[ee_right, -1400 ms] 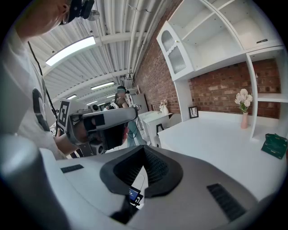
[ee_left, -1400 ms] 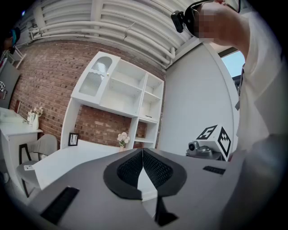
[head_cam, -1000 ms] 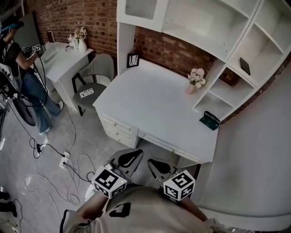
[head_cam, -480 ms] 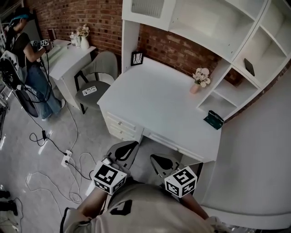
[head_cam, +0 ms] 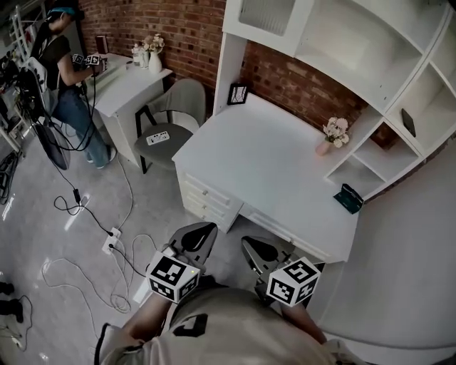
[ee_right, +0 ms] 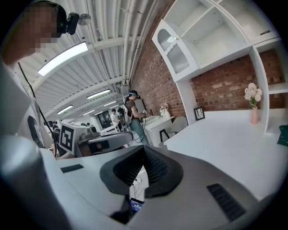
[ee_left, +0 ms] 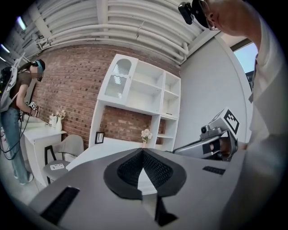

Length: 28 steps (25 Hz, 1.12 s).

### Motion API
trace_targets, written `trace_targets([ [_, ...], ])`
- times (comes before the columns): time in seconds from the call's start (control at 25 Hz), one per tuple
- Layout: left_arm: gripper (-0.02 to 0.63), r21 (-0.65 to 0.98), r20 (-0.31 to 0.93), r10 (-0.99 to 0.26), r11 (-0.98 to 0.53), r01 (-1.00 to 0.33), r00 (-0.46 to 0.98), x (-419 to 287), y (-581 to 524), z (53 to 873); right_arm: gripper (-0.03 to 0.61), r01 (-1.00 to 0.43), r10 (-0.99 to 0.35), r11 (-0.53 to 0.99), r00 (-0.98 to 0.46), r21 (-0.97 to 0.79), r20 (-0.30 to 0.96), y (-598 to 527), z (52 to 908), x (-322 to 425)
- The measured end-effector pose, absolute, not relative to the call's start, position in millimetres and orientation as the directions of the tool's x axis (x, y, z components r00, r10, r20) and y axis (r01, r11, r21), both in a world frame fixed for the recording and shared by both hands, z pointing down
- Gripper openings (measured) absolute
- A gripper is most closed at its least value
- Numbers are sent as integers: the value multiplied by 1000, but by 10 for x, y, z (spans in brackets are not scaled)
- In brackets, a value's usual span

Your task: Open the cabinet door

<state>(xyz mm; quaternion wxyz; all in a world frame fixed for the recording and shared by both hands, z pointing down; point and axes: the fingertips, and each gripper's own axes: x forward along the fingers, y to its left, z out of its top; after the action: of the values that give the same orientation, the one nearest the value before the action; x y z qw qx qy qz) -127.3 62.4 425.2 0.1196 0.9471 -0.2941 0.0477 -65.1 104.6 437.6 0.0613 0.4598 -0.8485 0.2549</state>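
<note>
The cabinet door (head_cam: 265, 16) is a white arched door with ribbed glass, at the top left of the white shelf unit above the desk. It stands closed, as the left gripper view (ee_left: 118, 83) and the right gripper view (ee_right: 175, 51) also show. My left gripper (head_cam: 198, 235) and right gripper (head_cam: 256, 249) hover side by side over the floor, short of the desk's front edge and far below the door. Both are shut with nothing in them; the pads meet at the tips of the left gripper (ee_left: 142, 150) and the right gripper (ee_right: 143, 148).
A white desk (head_cam: 235, 171) with drawers (head_cam: 206, 203) carries a picture frame (head_cam: 237, 93) and a pink flower vase (head_cam: 333, 133). A grey chair (head_cam: 169, 128) stands to its left. Cables and a power strip (head_cam: 112, 241) lie on the floor. Another person (head_cam: 68, 78) stands at a second desk, far left. A grey wall (head_cam: 413, 235) stands at the right.
Both grippers have moved a little forward toward the desk, still shut. The view has shifted, so the desk and shelves now sit farther right and the person at the left shows more fully.
</note>
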Motion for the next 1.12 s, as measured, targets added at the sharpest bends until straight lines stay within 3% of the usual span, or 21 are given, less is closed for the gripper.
trace_targets([
  [0.44, 17, 198, 204, -540, -794, -574, 817, -1450, 638, 4375, 21, -720, -651, 535, -685, -441, 328, 1016, 4499, -1098],
  [0.6, 17, 201, 220, -556, -778, -595, 801, -1456, 609, 4428, 21, -683, -635, 511, -709, -522, 305, 935, 4541, -1039],
  [1.12, 17, 158, 216, -610, -749, -644, 763, -1089, 342, 4264, 21, -627, -587, 582, -765, -517, 266, 606, 4495, -740],
])
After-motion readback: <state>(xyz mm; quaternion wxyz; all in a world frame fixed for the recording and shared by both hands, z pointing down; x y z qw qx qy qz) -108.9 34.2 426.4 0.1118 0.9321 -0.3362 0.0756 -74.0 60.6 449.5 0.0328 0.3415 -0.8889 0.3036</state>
